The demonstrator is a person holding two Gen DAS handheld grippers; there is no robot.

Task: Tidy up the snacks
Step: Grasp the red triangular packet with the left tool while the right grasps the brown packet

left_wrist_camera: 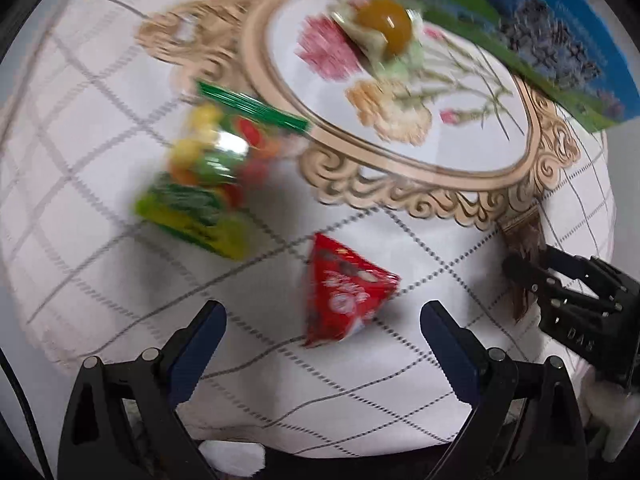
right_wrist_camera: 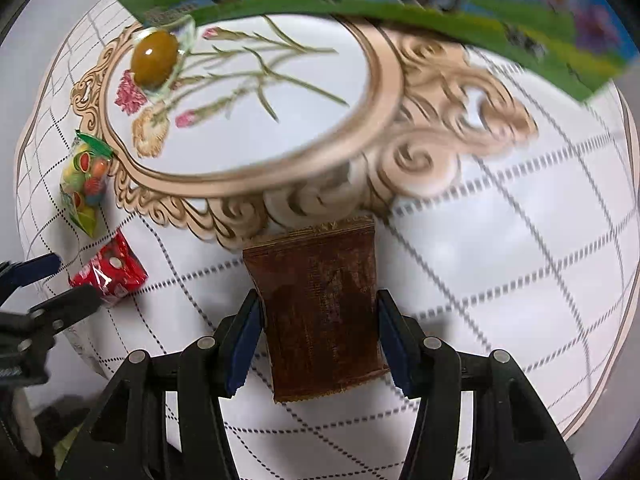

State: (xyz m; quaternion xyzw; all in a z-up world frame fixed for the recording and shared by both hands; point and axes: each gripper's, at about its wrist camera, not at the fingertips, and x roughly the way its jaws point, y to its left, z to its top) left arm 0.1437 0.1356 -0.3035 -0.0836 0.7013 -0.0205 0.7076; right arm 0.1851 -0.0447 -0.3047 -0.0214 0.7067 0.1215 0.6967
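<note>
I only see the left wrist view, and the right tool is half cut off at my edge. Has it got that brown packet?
Observer: Yes. The right tool is closed on the brown packet, one pad on each long side.
Operator: Where does the packet's far end reach?
Observer: Up to the scrolled border of the floral mat; I cannot tell if it touches.
Operator: And the dark smear on the box?
Observer: The box carries large dark printed characters, too blurred to read.
</note>
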